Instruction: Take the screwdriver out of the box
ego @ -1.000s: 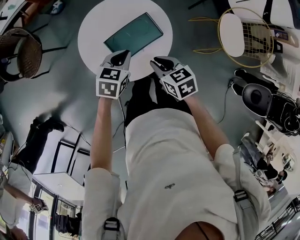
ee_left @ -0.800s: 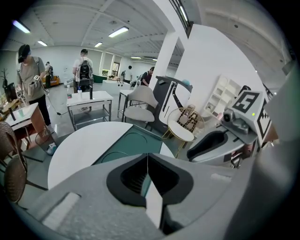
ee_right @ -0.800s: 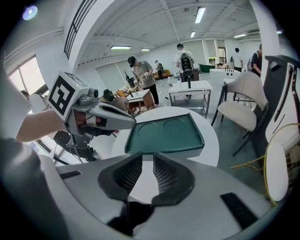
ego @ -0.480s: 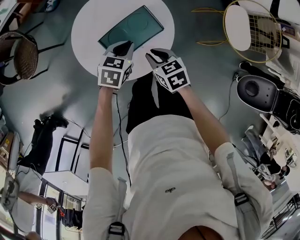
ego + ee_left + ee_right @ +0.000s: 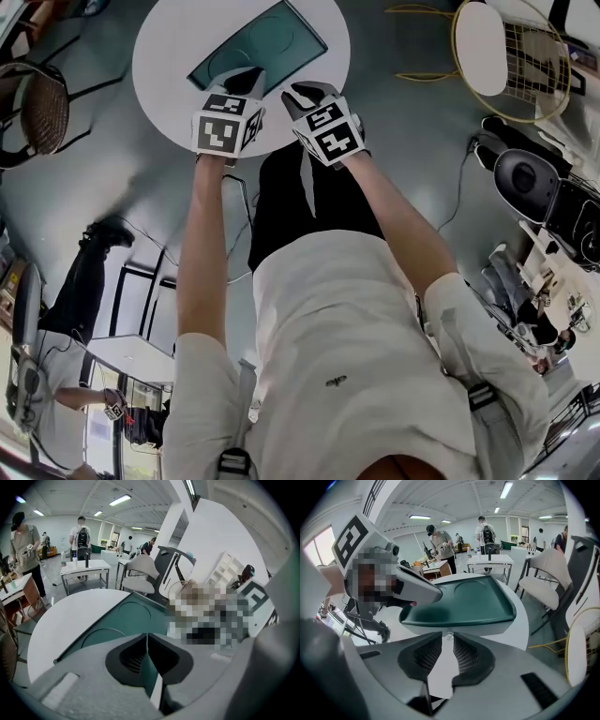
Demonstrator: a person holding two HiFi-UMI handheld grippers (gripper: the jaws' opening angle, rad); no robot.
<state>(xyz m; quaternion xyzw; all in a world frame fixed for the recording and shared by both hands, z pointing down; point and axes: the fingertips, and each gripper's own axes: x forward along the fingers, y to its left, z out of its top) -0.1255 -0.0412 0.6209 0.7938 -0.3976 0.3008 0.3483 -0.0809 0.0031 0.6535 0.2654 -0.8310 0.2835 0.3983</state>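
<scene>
A dark green box (image 5: 258,42) lies with its lid shut on a round white table (image 5: 169,56); two rings are pressed into the lid. No screwdriver shows in any view. My left gripper (image 5: 246,82) hangs at the box's near edge, jaws shut and empty. In the left gripper view it (image 5: 147,637) looks along the lid (image 5: 117,620). My right gripper (image 5: 305,94) is beside it over the table's near rim. Its jaws (image 5: 447,637) stand slightly apart with nothing between them, just short of the box (image 5: 473,599). The left gripper (image 5: 412,588) overlaps the box's left corner there.
A gold wire chair (image 5: 497,52) stands at the right of the table and a wicker chair (image 5: 37,103) at the left. A black round device (image 5: 525,183) and cables lie on the floor. People and white tables (image 5: 86,566) stand farther back in the room.
Both grippers have sunk and moved forward, from over the table's near rim towards the box. The left one's tip now reaches the box's near edge. Neither took hold of anything.
</scene>
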